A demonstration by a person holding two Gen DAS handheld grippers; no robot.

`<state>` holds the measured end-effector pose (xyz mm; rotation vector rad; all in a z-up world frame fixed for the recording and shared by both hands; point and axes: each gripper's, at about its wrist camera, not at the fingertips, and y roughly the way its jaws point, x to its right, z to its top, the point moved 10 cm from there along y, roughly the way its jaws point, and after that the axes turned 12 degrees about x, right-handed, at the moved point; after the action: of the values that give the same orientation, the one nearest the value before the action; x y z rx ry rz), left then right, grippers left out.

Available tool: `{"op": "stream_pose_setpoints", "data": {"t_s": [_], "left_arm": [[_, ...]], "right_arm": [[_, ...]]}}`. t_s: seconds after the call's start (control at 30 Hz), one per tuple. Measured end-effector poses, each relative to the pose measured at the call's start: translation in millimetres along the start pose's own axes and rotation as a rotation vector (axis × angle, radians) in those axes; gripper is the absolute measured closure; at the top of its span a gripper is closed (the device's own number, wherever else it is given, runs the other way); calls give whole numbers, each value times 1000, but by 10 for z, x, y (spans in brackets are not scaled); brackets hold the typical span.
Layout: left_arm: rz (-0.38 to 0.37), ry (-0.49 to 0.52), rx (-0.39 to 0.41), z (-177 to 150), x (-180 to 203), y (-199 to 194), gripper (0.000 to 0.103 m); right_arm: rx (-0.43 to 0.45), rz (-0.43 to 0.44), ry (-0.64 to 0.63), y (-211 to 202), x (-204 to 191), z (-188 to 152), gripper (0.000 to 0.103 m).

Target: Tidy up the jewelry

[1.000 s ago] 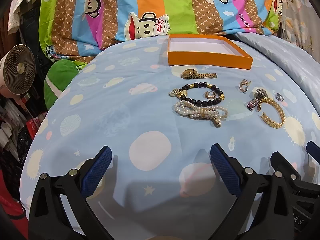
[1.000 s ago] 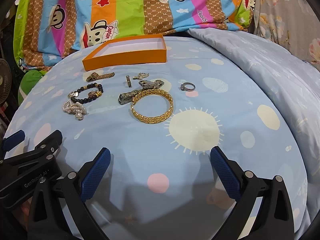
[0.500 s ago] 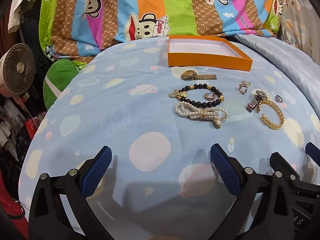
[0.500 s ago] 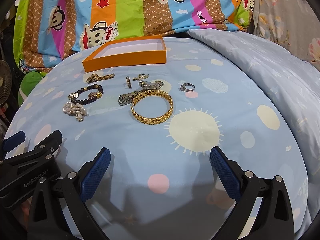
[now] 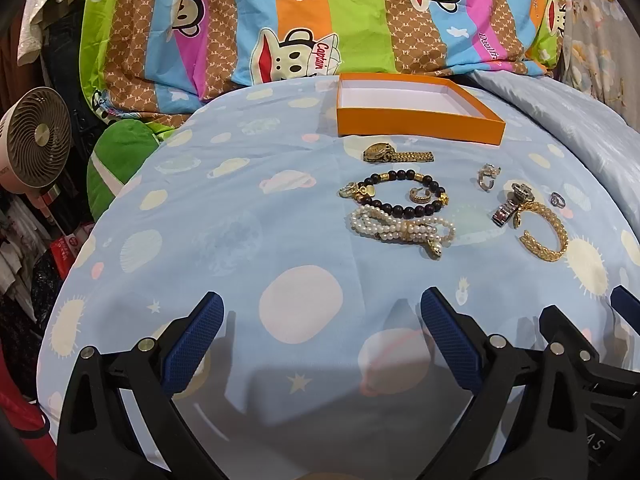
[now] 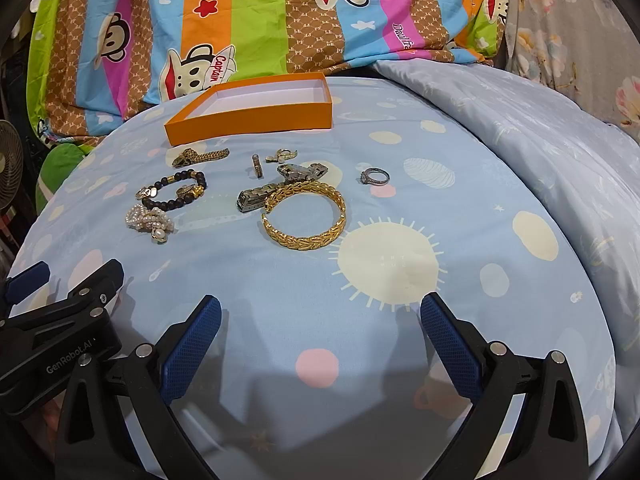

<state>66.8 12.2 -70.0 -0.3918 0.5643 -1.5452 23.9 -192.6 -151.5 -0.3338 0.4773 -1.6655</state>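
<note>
An empty orange box (image 5: 416,122) (image 6: 256,122) with a white inside lies at the far side of a light blue bedsheet. In front of it lie a gold watch (image 5: 396,155), a black bead bracelet (image 5: 400,198), a pearl bracelet (image 5: 400,232), a gold bangle (image 6: 306,218), a silver watch (image 6: 280,188), a silver ring (image 6: 374,177) and several small earrings. My left gripper (image 5: 320,340) is open, well short of the pearls. My right gripper (image 6: 320,340) is open too, nearer than the bangle. Neither holds anything.
A striped monkey-print quilt (image 5: 320,20) is piled behind the box. A small round fan (image 5: 34,140) and a green cushion (image 5: 116,168) sit off the bed's left edge. A grey-blue duvet (image 6: 540,140) rises on the right.
Both views have shifted slightly, with the jewelry sitting a little higher in frame. Nothing on the bed has moved and both grippers stay open.
</note>
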Motion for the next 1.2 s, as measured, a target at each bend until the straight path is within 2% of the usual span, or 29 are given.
{"op": "stream_pose_setpoints", "data": {"t_s": [0.63,0.8,1.0,1.2], "left_arm": [[-4,-10,9,16,1,-16,7],[-46,-34,4,24,0,-23,6],[-48,-73,13,129,-206,-80,6],[-44,-95,19,319,-379,21,6]], "right_arm": [[-3,0,0,0,1,0,5],[-35,11,18,22,31,-15,5],[-34,-7,20,22,165,95,5],[-43,48,57,154,186,274,5]]}}
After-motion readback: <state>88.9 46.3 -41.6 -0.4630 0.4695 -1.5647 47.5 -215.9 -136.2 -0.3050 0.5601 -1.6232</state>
